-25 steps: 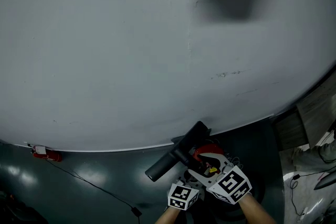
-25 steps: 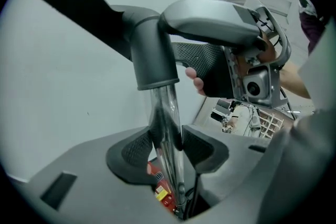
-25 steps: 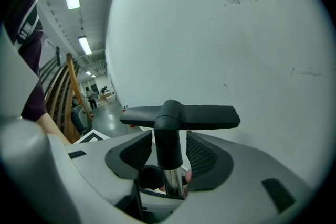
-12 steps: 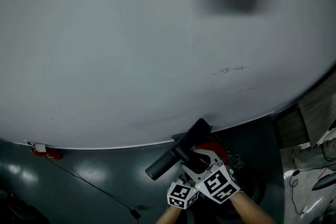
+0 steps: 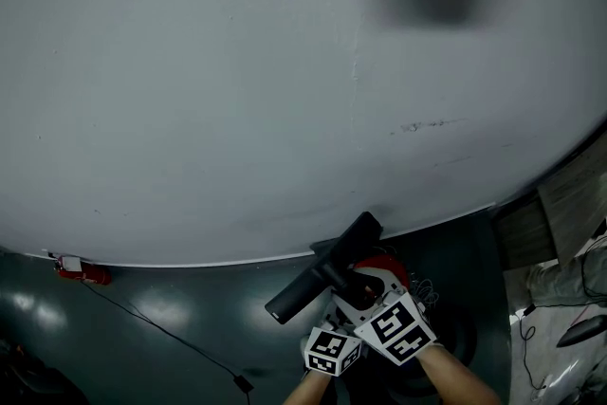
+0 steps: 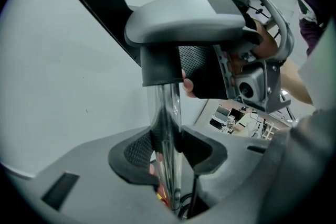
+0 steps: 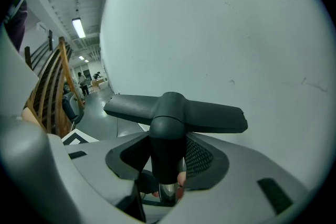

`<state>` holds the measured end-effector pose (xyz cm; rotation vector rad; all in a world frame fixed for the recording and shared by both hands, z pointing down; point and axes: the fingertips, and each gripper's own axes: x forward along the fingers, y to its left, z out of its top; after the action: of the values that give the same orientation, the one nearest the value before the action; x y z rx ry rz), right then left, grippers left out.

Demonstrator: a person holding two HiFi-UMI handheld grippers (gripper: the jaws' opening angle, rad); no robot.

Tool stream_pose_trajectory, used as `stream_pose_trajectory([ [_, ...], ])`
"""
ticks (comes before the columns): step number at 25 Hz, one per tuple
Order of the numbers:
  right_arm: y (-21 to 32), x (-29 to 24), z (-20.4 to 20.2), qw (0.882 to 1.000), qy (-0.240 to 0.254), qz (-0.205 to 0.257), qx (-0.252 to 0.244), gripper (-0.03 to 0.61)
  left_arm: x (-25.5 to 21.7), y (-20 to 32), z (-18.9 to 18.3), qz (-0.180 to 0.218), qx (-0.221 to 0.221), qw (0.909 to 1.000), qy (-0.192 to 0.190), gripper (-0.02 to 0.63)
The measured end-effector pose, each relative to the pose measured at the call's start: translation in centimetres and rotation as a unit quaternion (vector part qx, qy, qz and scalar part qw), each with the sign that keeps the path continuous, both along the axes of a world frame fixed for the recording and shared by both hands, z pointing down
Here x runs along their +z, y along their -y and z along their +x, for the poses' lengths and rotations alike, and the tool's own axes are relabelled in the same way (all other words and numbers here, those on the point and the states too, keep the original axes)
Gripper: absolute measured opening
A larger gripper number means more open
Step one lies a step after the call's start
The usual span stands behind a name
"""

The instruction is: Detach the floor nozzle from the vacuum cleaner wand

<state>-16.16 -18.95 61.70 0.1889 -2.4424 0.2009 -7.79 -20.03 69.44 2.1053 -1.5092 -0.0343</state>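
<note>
Nozzle: the black nozzle (image 7: 173, 113) is close in front of the wall (image 5: 237, 90), its crossbar lying along it. I cannot tell whether it touches the wall or rests on the floor (image 5: 171, 327).
Wand: the shiny wand (image 6: 167, 113) runs back from the nozzle, away from the wall, and is still plugged into the nozzle's neck.
Right gripper: the right gripper (image 7: 165, 162), the nearer to the wall, is clamped narrow on the nozzle's black neck, one jaw on each side.
Left gripper: the left gripper (image 6: 167, 152), just behind it and farther from the wall, has just been closing and now pinches the wand.
Risk, slip: the wand is smooth, round metal, so I judge the left jaws may slide along it rather than hold against the pull, and nothing would separate.
Risk, latch: if the joint has a catch that neither gripper presses, a straight pull may jam or strain the neck.
Risk, wall: there is little room on the wall side, so a sudden release could knock the nozzle into the wall.
Risk, crowding: the grippers sit close together, and a twist could make them collide.
Risk, drop: once the nozzle is free, only the right jaws carry it, and a loose hold on the tapered neck could drop it.
</note>
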Motion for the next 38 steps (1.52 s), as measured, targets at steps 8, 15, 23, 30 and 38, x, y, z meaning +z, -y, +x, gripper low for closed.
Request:
stream_pose_trajectory([
  [8,-0.1,-0.4,0.4,1.0,0.017,0.015,0.02,0.189,-0.1,-0.2,0.2,-0.001,0.004,1.0,-0.001,0.15],
  [15,-0.9,-1.4,0.0,0.993,-0.008,0.114,-0.028,0.189,-0.2,0.2,0.4,0.001,0.006,1.0,-0.001,0.15],
  [23,0.2,-5.1,-1.6,0.996,0.069,0.061,-0.001,0.189,0.1,-0.2,0.2,-0.007,0.007,0.9999,0.0,0.15],
  [30,0.4,-7.3,-1.5,0.993,0.103,0.054,0.006,0.189,-0.4,-0.5,-0.6,-0.008,-0.009,0.9999,-0.009,0.217],
  [38,2.2,-12.6,2.2,0.975,0.195,-0.02,0.108,0.189,-6.9,-2.7,-4.8,0.013,-0.038,0.9992,-0.004,0.232],
])
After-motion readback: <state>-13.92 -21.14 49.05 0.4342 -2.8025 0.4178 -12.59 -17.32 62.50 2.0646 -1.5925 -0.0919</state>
